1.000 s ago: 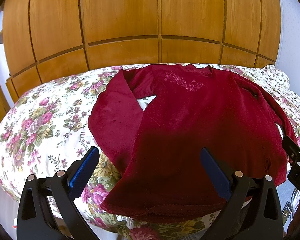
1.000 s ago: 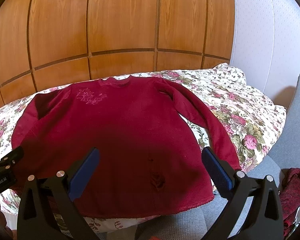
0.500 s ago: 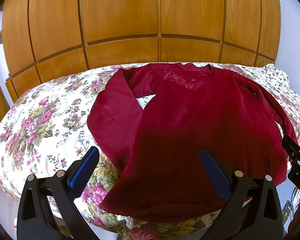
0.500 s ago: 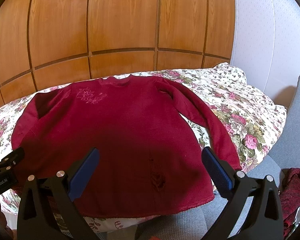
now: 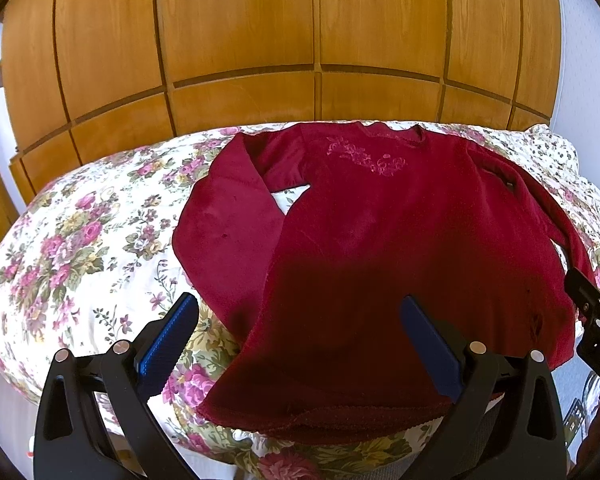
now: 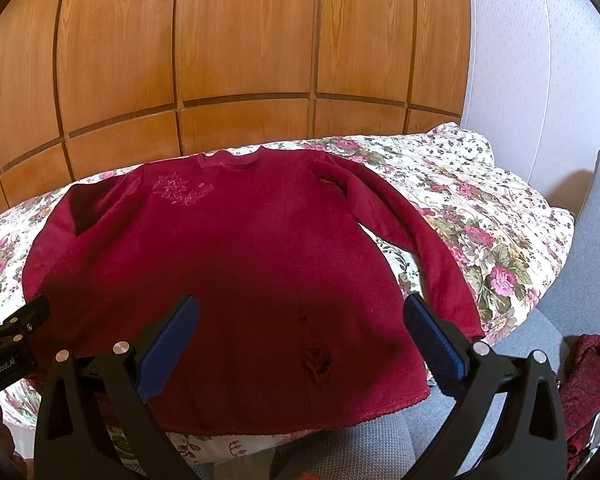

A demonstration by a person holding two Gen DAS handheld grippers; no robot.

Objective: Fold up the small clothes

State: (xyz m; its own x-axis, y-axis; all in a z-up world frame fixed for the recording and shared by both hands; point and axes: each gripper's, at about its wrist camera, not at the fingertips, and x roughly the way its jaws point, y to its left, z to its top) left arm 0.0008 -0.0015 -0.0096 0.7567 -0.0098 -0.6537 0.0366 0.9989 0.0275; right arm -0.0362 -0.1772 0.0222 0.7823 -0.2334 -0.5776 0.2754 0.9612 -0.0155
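Observation:
A dark red long-sleeved sweater (image 5: 380, 240) lies spread flat, front up, on a floral quilt (image 5: 80, 248); it also shows in the right wrist view (image 6: 240, 260). Its left sleeve (image 5: 224, 232) is folded down beside the body. Its right sleeve (image 6: 412, 236) runs down to the quilt's edge. My left gripper (image 5: 300, 340) is open and empty, hovering above the hem near the lower left corner. My right gripper (image 6: 300, 340) is open and empty above the hem's right part.
A wooden panelled wall (image 6: 240, 60) stands behind the bed. A grey chair (image 6: 580, 280) is at the right with another red garment (image 6: 588, 384) on it. The quilt's near edge (image 5: 260, 448) drops off just below the hem.
Almost nothing has changed. Both grippers stay open above the hem with only a slight drift in view.

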